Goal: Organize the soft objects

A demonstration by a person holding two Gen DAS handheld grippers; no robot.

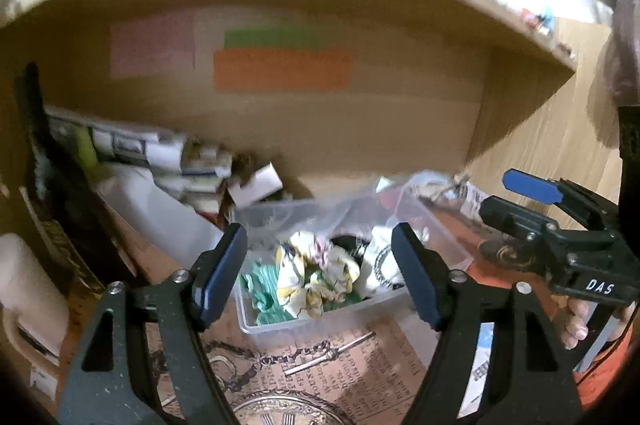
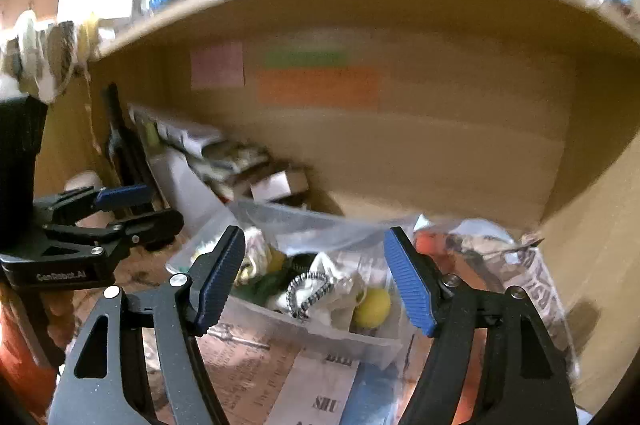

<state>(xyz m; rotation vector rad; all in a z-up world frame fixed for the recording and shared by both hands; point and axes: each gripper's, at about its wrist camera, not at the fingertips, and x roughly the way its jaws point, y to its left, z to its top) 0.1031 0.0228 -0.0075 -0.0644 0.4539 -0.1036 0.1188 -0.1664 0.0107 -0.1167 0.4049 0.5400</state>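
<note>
Left wrist view. Left gripper (image 1: pixel 318 275) spread wide, nothing between its blue pads (image 1: pixel 218 275). Straight ahead, framed by the two fingers, a clear plastic bin (image 1: pixel 320 323) sits on a tabletop covered in printed newspaper-style sheet (image 1: pixel 360 357). Bin holds crumpled soft items: a white-and-yellow patterned cloth (image 1: pixel 316 277) mid-bin, a green cloth (image 1: pixel 264 289) toward the left finger, a white piece with dark trim (image 1: pixel 382 263) toward the right finger. Pads are short of the bin's rim, not touching. A loose clear plastic bag (image 1: pixel 304 213) lies at the far side of the bin. Beyond it, wooden shelf back wall with pink (image 1: pixel 152 45), green (image 1: pixel 274 37) and orange (image 1: pixel 282 69) sticky notes, all blurred. Stacked boxes and papers (image 1: pixel 192 161) ahead-left. Off to the right, the right gripper (image 1: pixel 520 201), seen side-on, fingers apart, empty.

Right wrist view. Right gripper (image 2: pixel 314 279) also wide, holding nothing. Same clear bin (image 2: pixel 360 339) directly ahead between the fingers, near corner toward the camera. Inside: a yellow ball (image 2: pixel 374 307) near the right finger, a white cloth with black-and-white striped edging (image 2: pixel 316 289) centre, dark green cloth (image 2: pixel 264 285) near the left finger. Crumpled newspaper (image 2: pixel 532 277) ahead-right of the bin. Left gripper (image 2: pixel 128 209) off to the left, side-on, fingers apart.
</note>
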